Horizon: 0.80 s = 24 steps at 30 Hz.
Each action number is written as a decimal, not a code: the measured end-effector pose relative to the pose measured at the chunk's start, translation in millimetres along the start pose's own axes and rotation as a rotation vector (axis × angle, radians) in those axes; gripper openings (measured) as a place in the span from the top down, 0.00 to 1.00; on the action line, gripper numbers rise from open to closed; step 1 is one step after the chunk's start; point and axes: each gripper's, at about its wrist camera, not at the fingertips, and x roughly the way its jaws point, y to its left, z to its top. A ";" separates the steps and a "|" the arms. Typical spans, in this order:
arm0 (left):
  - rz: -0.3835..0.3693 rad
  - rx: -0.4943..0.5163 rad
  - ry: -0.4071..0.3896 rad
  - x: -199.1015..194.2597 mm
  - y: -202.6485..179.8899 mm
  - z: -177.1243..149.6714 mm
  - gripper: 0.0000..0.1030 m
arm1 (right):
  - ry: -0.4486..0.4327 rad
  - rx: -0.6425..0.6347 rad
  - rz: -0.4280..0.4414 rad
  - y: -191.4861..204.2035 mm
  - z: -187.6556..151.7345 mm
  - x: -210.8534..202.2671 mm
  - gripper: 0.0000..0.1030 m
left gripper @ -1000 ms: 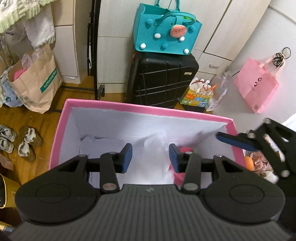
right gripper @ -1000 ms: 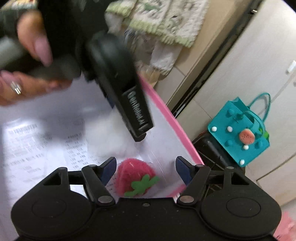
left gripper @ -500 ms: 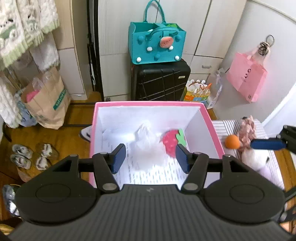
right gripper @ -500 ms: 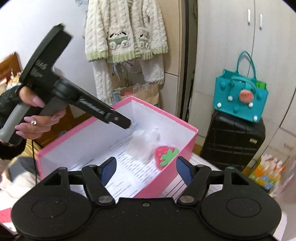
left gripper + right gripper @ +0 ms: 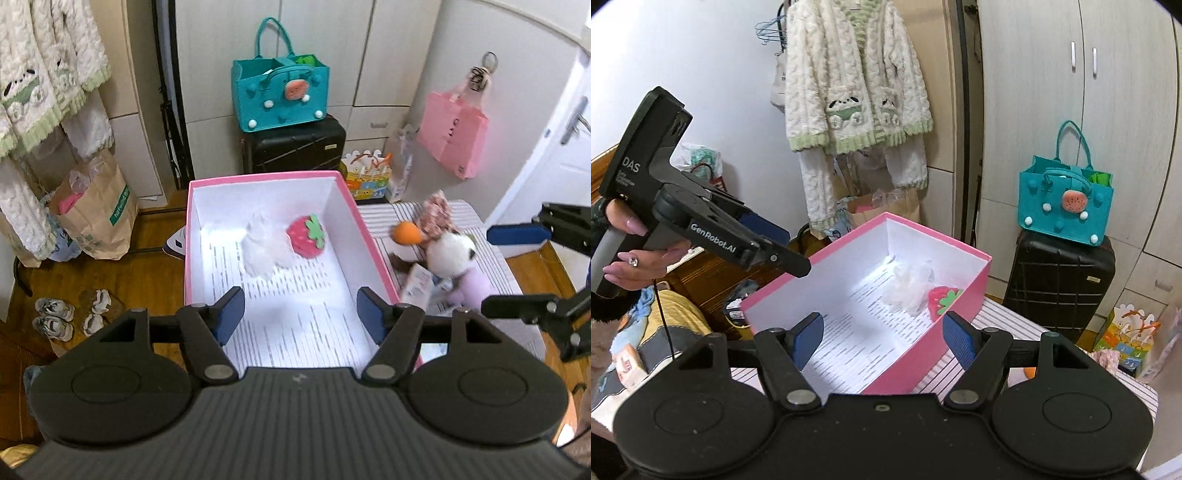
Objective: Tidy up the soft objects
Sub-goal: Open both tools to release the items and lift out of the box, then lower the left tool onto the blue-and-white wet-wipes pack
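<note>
A pink box (image 5: 364, 236) with a white inside holds a red strawberry plush (image 5: 306, 237) and a white fluffy plush (image 5: 263, 248) at its far end. Both show in the right wrist view, the strawberry (image 5: 942, 297) beside the white plush (image 5: 907, 286) in the box (image 5: 964, 295). My left gripper (image 5: 300, 314) is open and empty above the box's near end. My right gripper (image 5: 882, 338) is open and empty, raised beside the box. A panda-like plush (image 5: 448, 253), an orange ball (image 5: 405, 233) and a floral plush (image 5: 436, 214) lie on the striped surface (image 5: 491, 258) right of the box.
A teal felt bag (image 5: 282, 96) stands on a black suitcase (image 5: 295, 147) behind the box. A pink bag (image 5: 452, 140) hangs at right. A brown paper bag (image 5: 96, 214) and shoes (image 5: 55, 317) are on the wooden floor at left. A fluffy cardigan (image 5: 857, 92) hangs on the wall.
Both grippers have lifted up and back out of the box, leaving the strawberry and white plush inside. The left gripper's jaws have spread wider.
</note>
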 end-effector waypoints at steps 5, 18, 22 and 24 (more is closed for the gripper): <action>-0.001 0.044 0.001 -28.3 -16.7 -22.0 0.31 | -0.010 -0.016 0.003 17.9 -14.1 -26.0 0.26; -0.050 0.117 0.032 -54.5 -56.5 -75.8 0.28 | -0.016 -0.029 -0.047 35.0 -62.5 -70.5 0.25; -0.063 0.140 0.039 -55.4 -69.2 -86.5 0.28 | -0.017 -0.021 -0.059 34.3 -76.8 -79.4 0.24; -0.073 0.157 0.037 -54.2 -75.5 -91.2 0.28 | -0.017 -0.017 -0.060 33.6 -86.0 -83.2 0.24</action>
